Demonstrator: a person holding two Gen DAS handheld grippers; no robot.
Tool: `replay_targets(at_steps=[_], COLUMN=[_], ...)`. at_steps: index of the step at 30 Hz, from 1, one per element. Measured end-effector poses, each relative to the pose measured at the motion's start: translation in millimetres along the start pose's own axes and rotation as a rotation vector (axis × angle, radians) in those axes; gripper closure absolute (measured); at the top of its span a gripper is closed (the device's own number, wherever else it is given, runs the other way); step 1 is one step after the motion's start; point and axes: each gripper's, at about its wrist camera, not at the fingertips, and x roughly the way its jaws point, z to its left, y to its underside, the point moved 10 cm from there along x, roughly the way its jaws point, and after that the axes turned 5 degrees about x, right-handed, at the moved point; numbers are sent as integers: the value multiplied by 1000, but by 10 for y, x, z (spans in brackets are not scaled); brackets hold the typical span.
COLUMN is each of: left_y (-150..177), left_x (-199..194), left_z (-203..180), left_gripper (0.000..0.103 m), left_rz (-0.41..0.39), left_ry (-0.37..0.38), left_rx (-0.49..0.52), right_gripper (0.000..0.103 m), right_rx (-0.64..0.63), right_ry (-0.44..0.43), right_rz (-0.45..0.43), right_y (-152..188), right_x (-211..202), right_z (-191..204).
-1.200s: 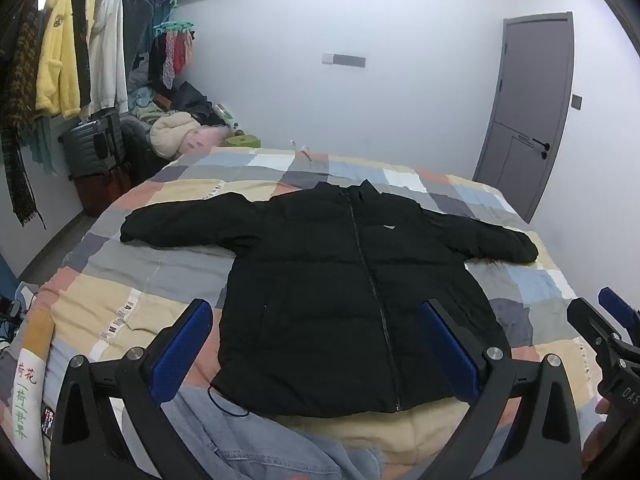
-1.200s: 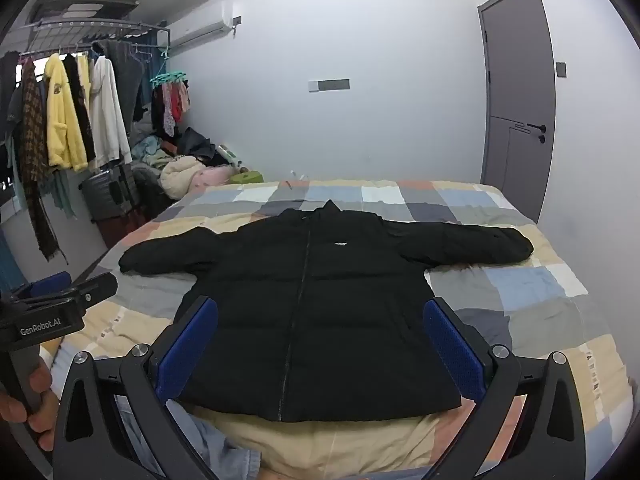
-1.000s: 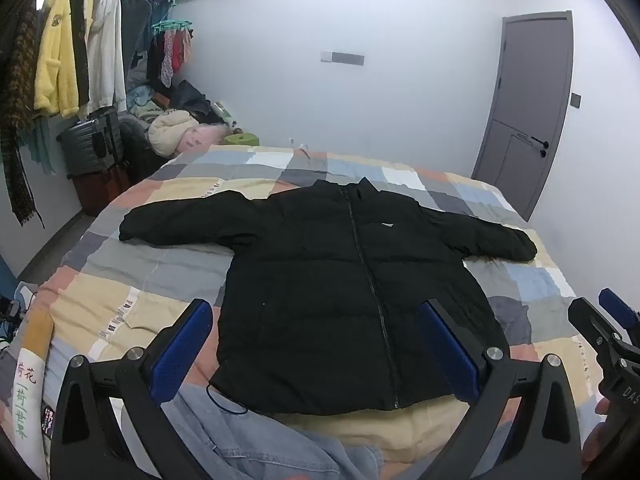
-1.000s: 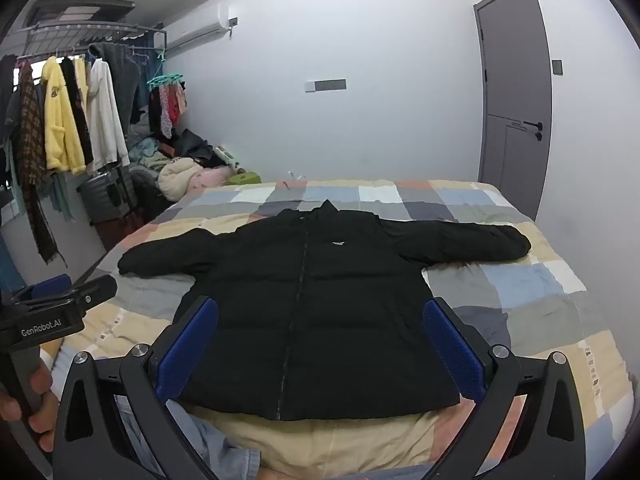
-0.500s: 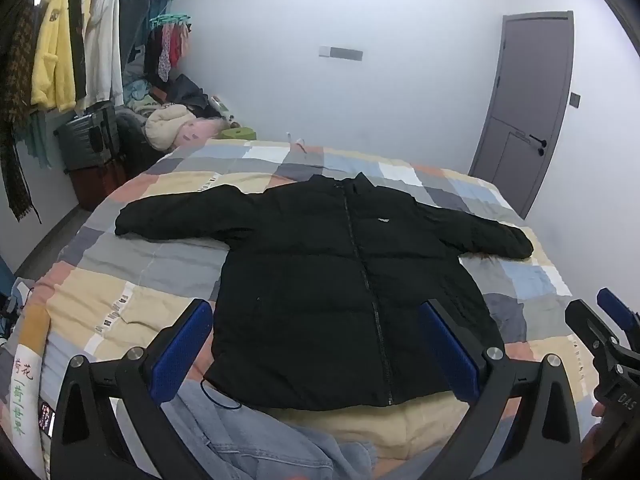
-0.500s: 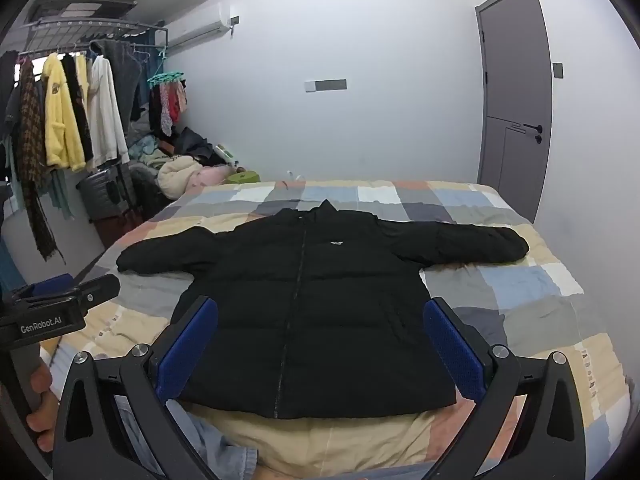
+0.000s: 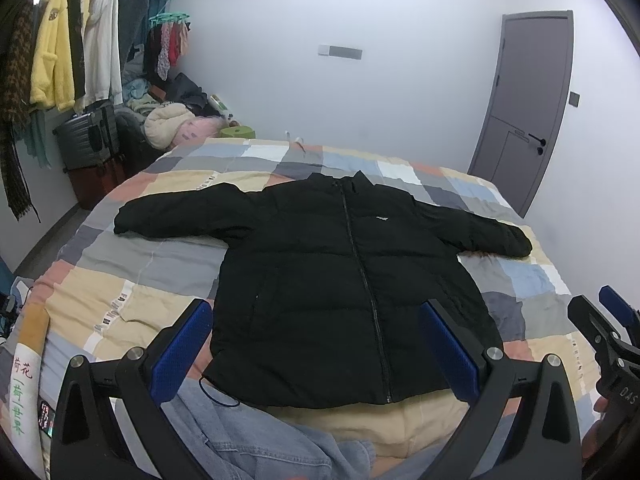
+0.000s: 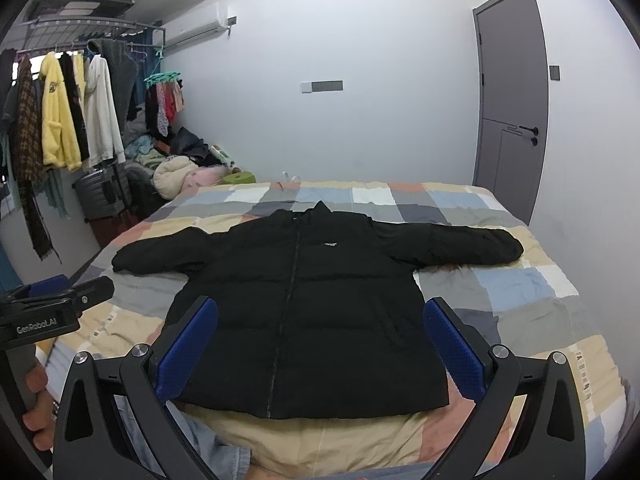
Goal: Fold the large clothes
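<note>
A black puffer jacket (image 7: 344, 276) lies flat and zipped on the checked bed cover (image 7: 120, 280), front up, both sleeves spread out sideways. It also shows in the right wrist view (image 8: 304, 304). My left gripper (image 7: 316, 344) is open and empty, held above the jacket's hem at the near edge of the bed. My right gripper (image 8: 320, 340) is open and empty too, above the hem. Each gripper shows at the edge of the other's view, the right one (image 7: 608, 332) and the left one (image 8: 52, 304).
A pale blue denim garment (image 7: 256, 436) lies crumpled at the near bed edge. A clothes rack (image 8: 68, 112) with hanging clothes, a grey suitcase (image 7: 86, 136) and a pile of clothes (image 7: 176, 120) stand at the left. A grey door (image 7: 524, 120) is at the back right.
Both grippers have shifted slightly, with the view tilting a little; the jacket has not moved and both grippers stay open.
</note>
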Motion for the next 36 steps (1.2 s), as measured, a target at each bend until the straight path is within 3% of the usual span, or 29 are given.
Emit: replay_targets(at_steps=[36], left_y=[27], left_x=[90], left_z=[10], left_gripper=[0], left_rz=[30], left_ry=[15], left_rx=[-16], right_gripper=[0], right_rx=[12], right_ry=[-4], right_rz=[21], right_y=[146], right_x=[88], right_z=[-22])
